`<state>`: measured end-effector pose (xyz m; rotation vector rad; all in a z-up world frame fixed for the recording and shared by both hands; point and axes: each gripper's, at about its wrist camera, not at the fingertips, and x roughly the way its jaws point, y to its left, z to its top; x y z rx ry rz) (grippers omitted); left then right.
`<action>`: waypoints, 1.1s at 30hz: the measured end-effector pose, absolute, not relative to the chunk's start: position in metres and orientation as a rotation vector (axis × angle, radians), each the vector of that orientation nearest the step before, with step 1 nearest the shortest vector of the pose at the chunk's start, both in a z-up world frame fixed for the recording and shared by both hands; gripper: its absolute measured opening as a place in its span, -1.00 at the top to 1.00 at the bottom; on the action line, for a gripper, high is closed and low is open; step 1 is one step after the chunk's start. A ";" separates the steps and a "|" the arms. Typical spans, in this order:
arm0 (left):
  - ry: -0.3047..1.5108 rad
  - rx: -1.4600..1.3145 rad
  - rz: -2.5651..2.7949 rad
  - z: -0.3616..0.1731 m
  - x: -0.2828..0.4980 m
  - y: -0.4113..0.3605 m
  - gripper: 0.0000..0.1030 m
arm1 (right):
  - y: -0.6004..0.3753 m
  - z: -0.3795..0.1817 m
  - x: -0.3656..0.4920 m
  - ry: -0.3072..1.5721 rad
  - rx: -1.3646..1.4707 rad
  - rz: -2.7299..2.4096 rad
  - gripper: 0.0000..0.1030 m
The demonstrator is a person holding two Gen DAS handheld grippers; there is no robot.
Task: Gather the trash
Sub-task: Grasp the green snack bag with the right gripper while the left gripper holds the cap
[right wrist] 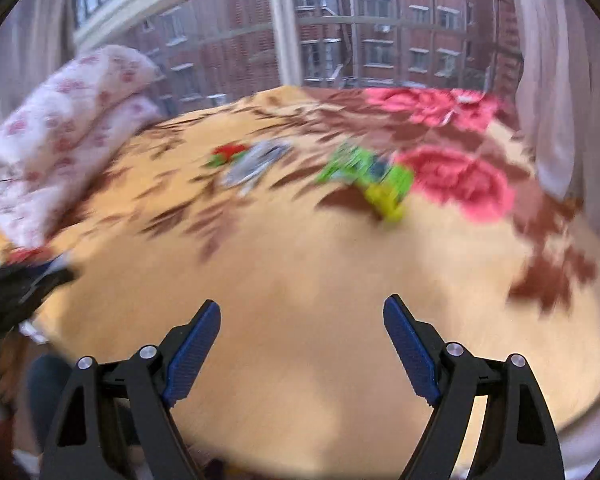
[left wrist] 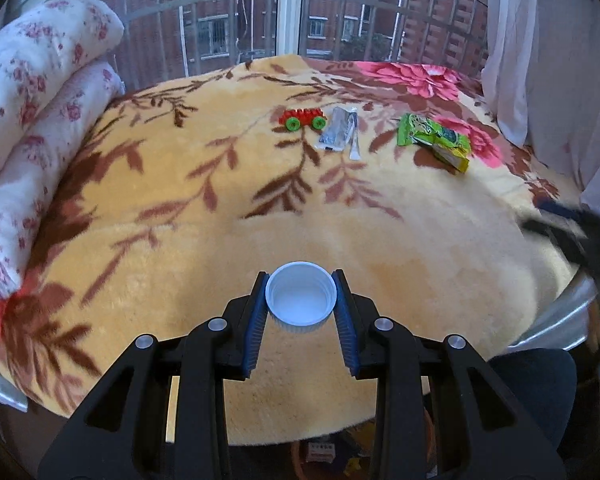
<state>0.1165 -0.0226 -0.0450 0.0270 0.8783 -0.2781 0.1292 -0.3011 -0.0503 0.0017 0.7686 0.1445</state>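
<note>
Cap [left wrist: 301,297], light and stiff, is being pinched across its rim by the left gripper [left wrist: 301,300] above the blanket's [left wrist: 220,240] near edge. Nothing is being held by the wide-open right gripper [right wrist: 302,344].

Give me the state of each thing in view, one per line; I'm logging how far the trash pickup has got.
left gripper: shut on the white cap
white cap: held between the fingers, open side up, above the blanket
right gripper: open, empty
green wrapper: crumpled, lying on the blanket
silver wrapper: opened, lying flat
toy car: upright on its wheels
blanket: spread out
</note>
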 end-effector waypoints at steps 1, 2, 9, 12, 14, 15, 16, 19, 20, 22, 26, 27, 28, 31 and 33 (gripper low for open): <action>0.879 0.022 -0.279 -0.046 0.116 -0.022 0.40 | -0.305 -0.050 0.151 0.777 -0.004 0.121 -0.59; 0.882 0.008 -0.285 -0.046 0.116 -0.020 0.39 | -0.309 -0.050 0.168 0.785 -0.002 0.107 -0.59; 0.910 -0.018 -0.285 -0.056 0.127 -0.012 0.40 | -0.316 -0.062 0.254 0.832 -0.072 0.002 -0.59; 0.917 -0.023 -0.281 -0.058 0.134 -0.009 0.40 | -0.317 -0.069 0.281 0.850 -0.102 -0.016 -0.59; 0.916 -0.025 -0.272 -0.058 0.139 -0.007 0.40 | -0.318 -0.073 0.296 0.866 -0.112 -0.031 -0.59; 0.915 -0.028 -0.269 -0.059 0.141 -0.006 0.39 | -0.319 -0.076 0.305 0.878 -0.122 -0.037 -0.59; 0.916 -0.032 -0.268 -0.059 0.144 -0.005 0.39 | -0.319 -0.079 0.311 0.887 -0.128 -0.043 -0.59; 0.922 -0.039 -0.265 -0.061 0.150 -0.003 0.40 | -0.322 -0.090 0.332 0.932 -0.122 -0.047 -0.44; 0.923 -0.037 -0.265 -0.061 0.151 -0.003 0.40 | -0.324 -0.093 0.335 0.938 -0.120 -0.053 -0.42; 0.925 -0.038 -0.264 -0.062 0.152 -0.003 0.39 | -0.324 -0.095 0.339 0.943 -0.112 -0.053 -0.28; 0.929 -0.041 -0.264 -0.062 0.153 -0.003 0.40 | -0.329 -0.099 0.340 0.958 -0.080 -0.053 -0.05; 0.933 -0.044 -0.268 -0.062 0.153 -0.003 0.39 | -0.330 -0.099 0.340 0.956 -0.073 -0.052 -0.01; 0.934 -0.045 -0.268 -0.062 0.153 -0.003 0.39 | -0.331 -0.098 0.338 0.952 -0.065 -0.050 0.02; 0.926 -0.036 -0.266 -0.061 0.152 -0.004 0.40 | -0.330 -0.096 0.334 0.953 -0.064 -0.049 0.06; 0.919 -0.035 -0.267 -0.059 0.151 -0.005 0.39 | -0.329 -0.093 0.329 0.946 -0.061 -0.045 0.07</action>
